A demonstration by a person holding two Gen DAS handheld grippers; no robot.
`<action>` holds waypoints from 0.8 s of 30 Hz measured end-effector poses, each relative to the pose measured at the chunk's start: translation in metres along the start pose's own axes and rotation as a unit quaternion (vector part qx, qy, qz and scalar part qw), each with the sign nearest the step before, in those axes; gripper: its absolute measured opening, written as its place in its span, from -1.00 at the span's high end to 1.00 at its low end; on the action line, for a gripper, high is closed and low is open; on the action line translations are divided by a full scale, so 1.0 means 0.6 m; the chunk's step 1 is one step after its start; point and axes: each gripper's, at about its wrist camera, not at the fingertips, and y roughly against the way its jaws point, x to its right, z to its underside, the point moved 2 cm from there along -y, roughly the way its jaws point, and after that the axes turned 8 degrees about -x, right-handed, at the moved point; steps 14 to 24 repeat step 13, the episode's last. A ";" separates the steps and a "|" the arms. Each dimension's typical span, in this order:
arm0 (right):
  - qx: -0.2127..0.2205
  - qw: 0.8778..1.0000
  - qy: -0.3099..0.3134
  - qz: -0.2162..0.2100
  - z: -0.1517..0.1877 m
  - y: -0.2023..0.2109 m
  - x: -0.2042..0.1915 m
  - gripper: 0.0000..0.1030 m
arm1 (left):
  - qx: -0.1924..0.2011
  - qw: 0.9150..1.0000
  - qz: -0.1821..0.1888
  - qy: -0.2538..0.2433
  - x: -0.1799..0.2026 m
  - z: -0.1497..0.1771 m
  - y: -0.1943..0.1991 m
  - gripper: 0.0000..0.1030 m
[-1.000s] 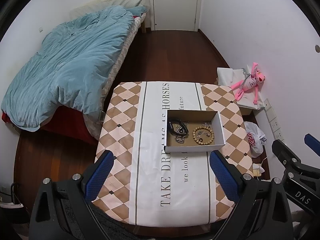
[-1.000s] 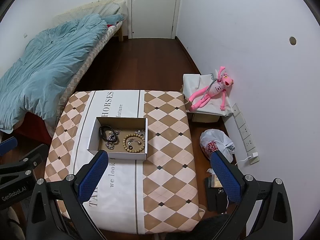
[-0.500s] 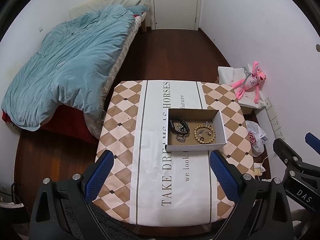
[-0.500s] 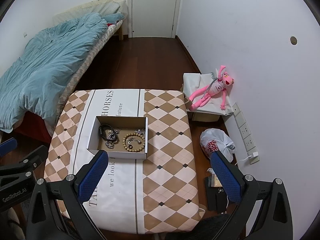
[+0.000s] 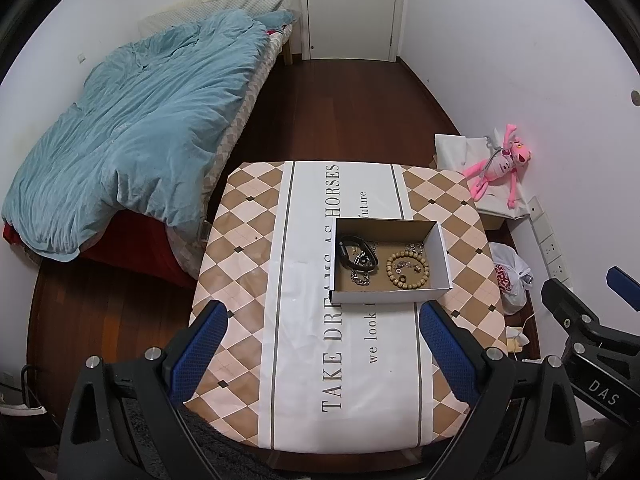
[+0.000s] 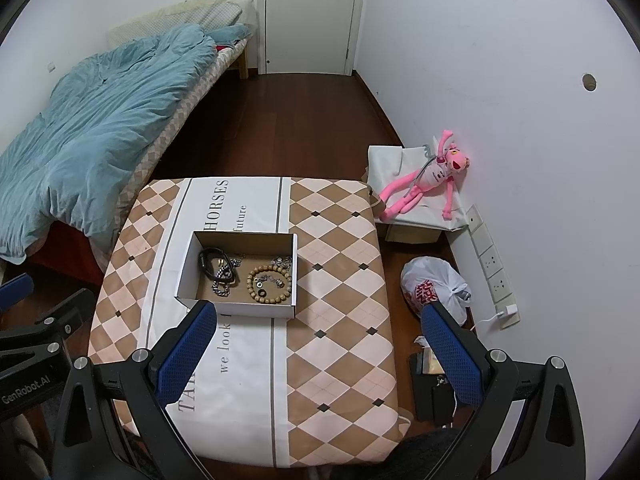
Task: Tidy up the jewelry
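Observation:
A white cardboard box [image 5: 440,256] with a brown floor stands on the table [image 5: 248,248]; it also shows in the right wrist view [image 6: 236,308]. Inside lie a wooden bead bracelet [image 5: 407,270] [image 6: 269,284], a black cord bracelet [image 5: 358,254] [image 6: 216,263], a silver chain [image 5: 362,277] and small rings. My left gripper [image 5: 324,348] is open and empty, high above the table's near side. My right gripper [image 6: 320,348] is open and empty, high above the table's right half. The right gripper also shows at the right edge of the left wrist view [image 5: 624,280].
The table has a diamond-pattern cloth with a white lettered band. A bed with a blue duvet [image 5: 132,132] stands to the left. A pink plush toy [image 6: 424,176] lies on a covered box by the right wall. A white plastic bag [image 6: 434,290] and dark items lie on the floor.
Both grippers have drifted slightly; the box sits a little lower and further right in the left wrist view. Both stay open and nothing in the box has moved.

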 end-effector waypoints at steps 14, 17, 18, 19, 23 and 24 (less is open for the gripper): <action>-0.005 1.000 -0.002 -0.007 -0.005 -0.002 0.001 -1.00 | 0.000 1.000 0.006 0.010 0.000 -0.003 -0.001 -0.90; -0.005 1.000 -0.002 -0.007 -0.005 -0.002 0.001 -1.00 | 0.000 1.000 0.006 0.010 0.000 -0.003 -0.001 -0.90; -0.005 1.000 -0.002 -0.007 -0.005 -0.002 0.001 -1.00 | 0.000 1.000 0.006 0.010 0.000 -0.003 -0.001 -0.90; -0.005 1.000 -0.002 -0.007 -0.005 -0.002 0.001 -1.00 | 0.000 1.000 0.006 0.010 0.000 -0.003 -0.001 -0.90; -0.005 1.000 -0.002 -0.007 -0.005 -0.002 0.001 -1.00 | 0.000 1.000 0.006 0.010 0.000 -0.003 -0.001 -0.90; -0.005 1.000 -0.002 -0.007 -0.005 -0.002 0.001 -1.00 | 0.000 1.000 0.006 0.010 0.000 -0.003 -0.001 -0.90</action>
